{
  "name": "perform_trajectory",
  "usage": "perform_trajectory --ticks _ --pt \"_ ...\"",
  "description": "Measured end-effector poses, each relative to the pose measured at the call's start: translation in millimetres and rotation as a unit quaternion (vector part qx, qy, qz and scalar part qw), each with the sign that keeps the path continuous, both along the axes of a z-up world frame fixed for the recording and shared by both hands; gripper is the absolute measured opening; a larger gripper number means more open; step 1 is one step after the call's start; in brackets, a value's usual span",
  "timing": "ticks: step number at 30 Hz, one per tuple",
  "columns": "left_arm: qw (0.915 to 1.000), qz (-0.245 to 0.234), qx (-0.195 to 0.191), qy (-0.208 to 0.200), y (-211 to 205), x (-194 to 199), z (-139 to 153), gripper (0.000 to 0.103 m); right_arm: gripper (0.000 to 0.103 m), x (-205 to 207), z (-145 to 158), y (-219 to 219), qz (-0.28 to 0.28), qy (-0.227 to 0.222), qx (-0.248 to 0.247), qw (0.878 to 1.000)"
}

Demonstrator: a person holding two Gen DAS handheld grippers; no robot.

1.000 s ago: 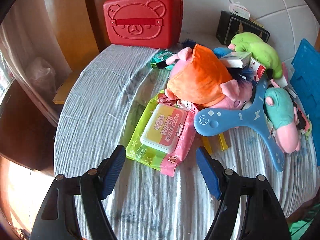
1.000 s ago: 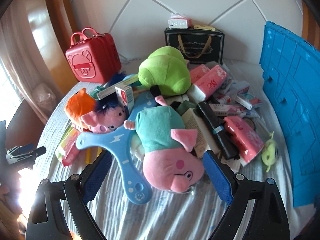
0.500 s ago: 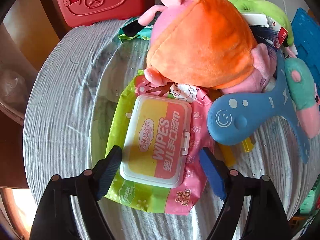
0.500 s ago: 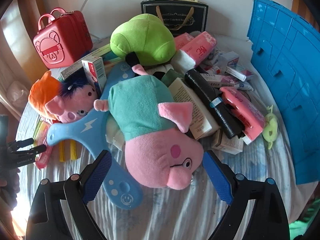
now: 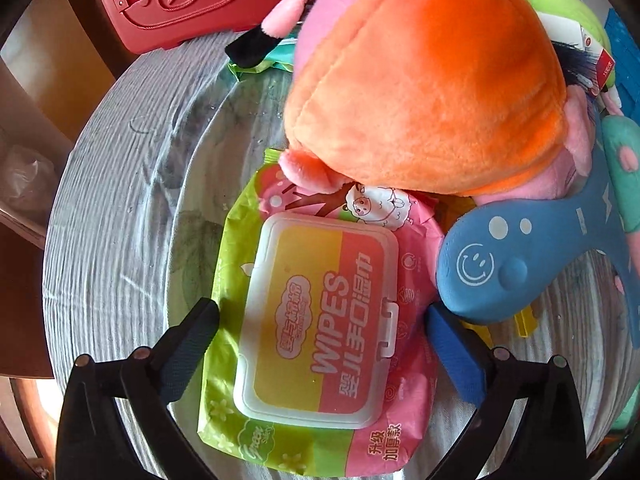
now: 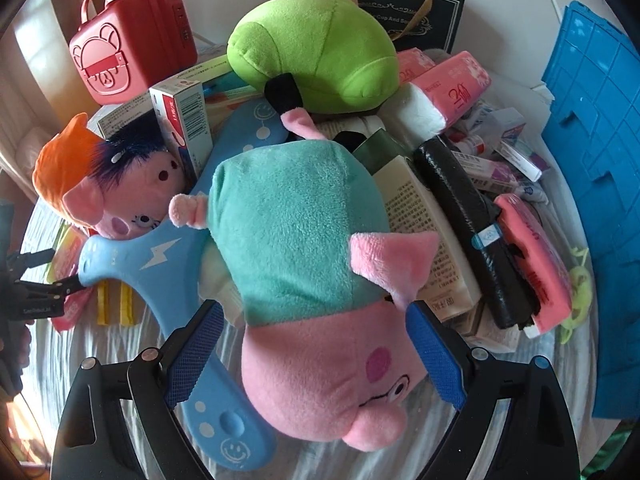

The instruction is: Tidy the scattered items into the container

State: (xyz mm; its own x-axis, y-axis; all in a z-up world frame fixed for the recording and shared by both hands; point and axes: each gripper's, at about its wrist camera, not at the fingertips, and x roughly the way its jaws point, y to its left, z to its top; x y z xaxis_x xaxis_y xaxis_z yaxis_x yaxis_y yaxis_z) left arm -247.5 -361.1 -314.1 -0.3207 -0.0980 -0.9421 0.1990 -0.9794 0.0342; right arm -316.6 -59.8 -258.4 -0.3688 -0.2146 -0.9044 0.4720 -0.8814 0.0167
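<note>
left tongs (image 5: 320,332): spread wide, one finger at either side of the wipes pack (image 5: 320,320), the pack lying between them; contact with the pack's sides could not be told.

wipes pack: green and pink soft pack with a yellow and red flip lid, lying flat on the grey ribbed cloth (image 5: 120,200); its far end tucked under the orange-dressed pig plush (image 5: 424,92).

right tongs (image 6: 316,348): spread wide, straddling the teal-shirted pig plush (image 6: 304,280), a blue finger pad near each side of its pink head; a firm grip could not be told.

teal-shirted pig plush: lying head toward the camera on top of the pile, partly over the blue boomerang toy (image 6: 168,256).

blue boomerang toy: lying flat, one arm running under the plush pile, its smiley end just beside the wipes pack in the left wrist view.

green plush (image 6: 316,52): at the back of the pile, behind the teal-shirted pig.

pink tissue packs (image 6: 452,84), black roll (image 6: 468,220), small cartons and tubes: heaped to the right of the plushes.

blue crate (image 6: 596,184): standing at the right edge, beside the heap.

red bear case (image 6: 132,48): upright at the far left, apart from the heap.

black gift bag (image 6: 404,16): standing at the back.
</note>
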Motion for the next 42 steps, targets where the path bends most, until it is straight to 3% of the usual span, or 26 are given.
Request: perform_trajectory --ticks 9,11,13,15,18,25,33,42 --pt "0.9997 0.014 0.006 0.017 -4 -1 -5 0.102 0.095 -15 -21 -10 0.006 0.003 0.015 1.000" --pt "0.9994 0.021 0.006 0.027 -3 4 -2 0.089 0.084 -16 -25 -9 0.003 -0.002 0.016 1.000" --pt "0.9987 0.037 0.014 0.031 -5 12 3 0.083 0.079 -12 -22 -7 0.004 0.001 0.012 1.000" --pt "0.9981 0.051 0.019 0.028 -7 21 6 0.080 0.077 -7 -19 -2 0.005 -0.001 0.001 1.000" --pt "0.9979 0.057 -0.004 0.031 -5 34 16 0.075 0.076 4 -10 7 0.005 0.001 -0.012 1.000" --pt "0.9921 0.088 -0.030 0.084 1 69 72 0.071 0.076 23 21 39 0.008 0.025 -0.047 0.999" --pt "0.9775 0.077 -0.043 0.192 48 79 164 0.071 0.076 38 78 45 0.030 0.074 -0.102 0.992" --pt "0.9697 0.046 -0.044 0.236 115 83 214 0.071 0.076 58 145 62 0.048 0.143 -0.137 0.979"
